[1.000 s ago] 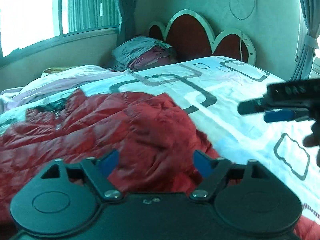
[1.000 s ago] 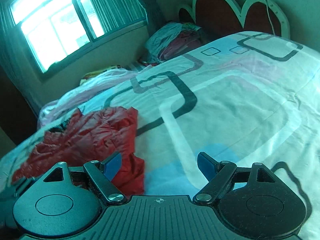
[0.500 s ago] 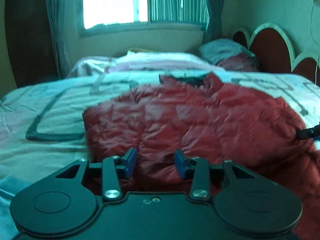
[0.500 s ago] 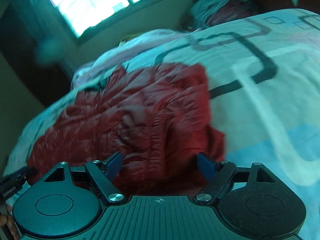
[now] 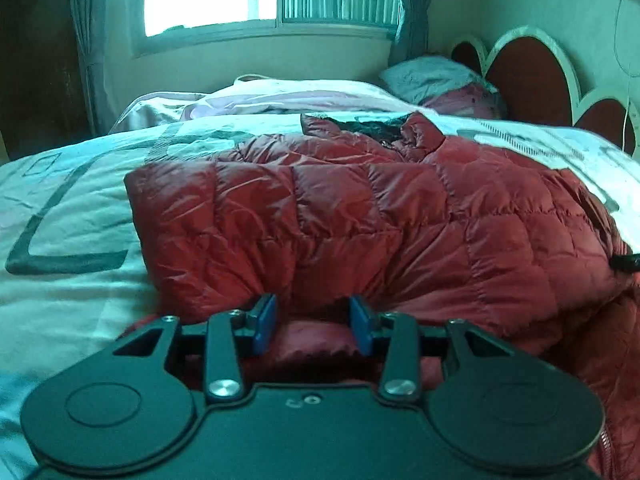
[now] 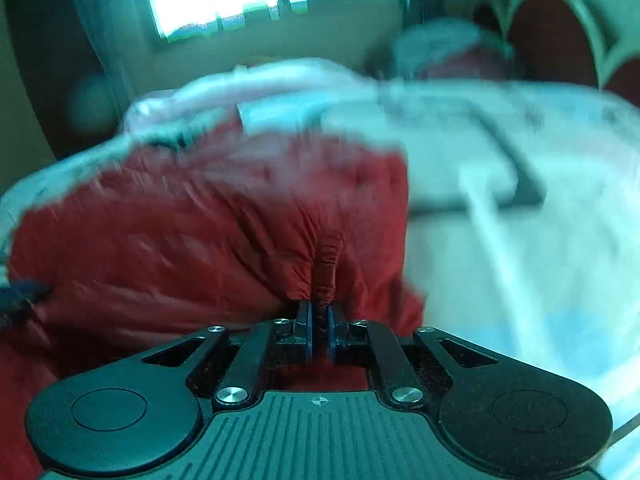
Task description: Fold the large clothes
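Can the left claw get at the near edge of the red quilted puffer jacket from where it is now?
Probably yes. The left claw sits at the near edge of the red quilted puffer jacket, padding bulging between its blue fingers, with nothing in the way. Whether the pads already press isn't clear.

Patterned bed (image 5: 72, 216), red puffer jacket (image 5: 360, 216) (quilted), pillows (image 5: 432, 78)

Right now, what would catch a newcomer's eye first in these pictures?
A puffy red quilted jacket sprawls across the white patterned bedspread. The right hand-held gripper has just pinched a fold of it shut, while the left hand-held gripper holds a thicker bulge at the near edge. Behind stands a scalloped red headboard.
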`<state>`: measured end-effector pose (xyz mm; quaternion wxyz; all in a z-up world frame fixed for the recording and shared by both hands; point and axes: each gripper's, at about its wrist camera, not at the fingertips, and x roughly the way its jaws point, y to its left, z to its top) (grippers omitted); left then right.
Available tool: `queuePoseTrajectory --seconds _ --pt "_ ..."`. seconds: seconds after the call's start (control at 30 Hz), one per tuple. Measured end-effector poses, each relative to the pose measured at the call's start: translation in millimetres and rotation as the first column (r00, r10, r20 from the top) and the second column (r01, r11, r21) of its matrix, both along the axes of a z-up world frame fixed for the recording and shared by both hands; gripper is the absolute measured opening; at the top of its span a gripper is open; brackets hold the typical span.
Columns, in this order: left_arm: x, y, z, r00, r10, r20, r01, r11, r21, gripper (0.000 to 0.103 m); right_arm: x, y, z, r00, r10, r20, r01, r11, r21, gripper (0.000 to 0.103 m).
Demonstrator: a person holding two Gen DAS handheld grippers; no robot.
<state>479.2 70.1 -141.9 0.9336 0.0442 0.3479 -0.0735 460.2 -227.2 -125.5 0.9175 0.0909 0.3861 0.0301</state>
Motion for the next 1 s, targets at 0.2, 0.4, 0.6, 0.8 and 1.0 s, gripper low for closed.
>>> queuePoseTrajectory --seconds 0.2,0.4,0.6,0.8,1.0 --pt "-15 14 5 1.0 0.009 0.004 -0.009 0.999 0.048 0.044 -15 5 16 1.0 0.022 -0.018 -0.022 1.0 -0.006 0.007" --pt "-13 20 24 0.999 0.001 0.049 -0.002 1.0 0.017 0.063 -16 -4 43 0.995 -0.057 0.086 0.062 0.997 -0.055 0.081" --pt "20 16 31 0.995 -0.025 0.095 0.023 0.999 0.027 0.067 24 11 56 0.993 0.047 0.109 -0.043 0.998 -0.038 0.035" --pt "67 25 -2 0.999 -0.03 -0.012 0.031 0.999 0.033 0.071 88 23 6 0.997 0.066 -0.036 -0.069 0.995 -0.069 0.036" --pt "24 29 26 0.999 -0.006 0.052 0.006 1.0 0.017 0.063 52 22 34 0.999 0.017 0.052 -0.014 0.998 -0.056 0.041"
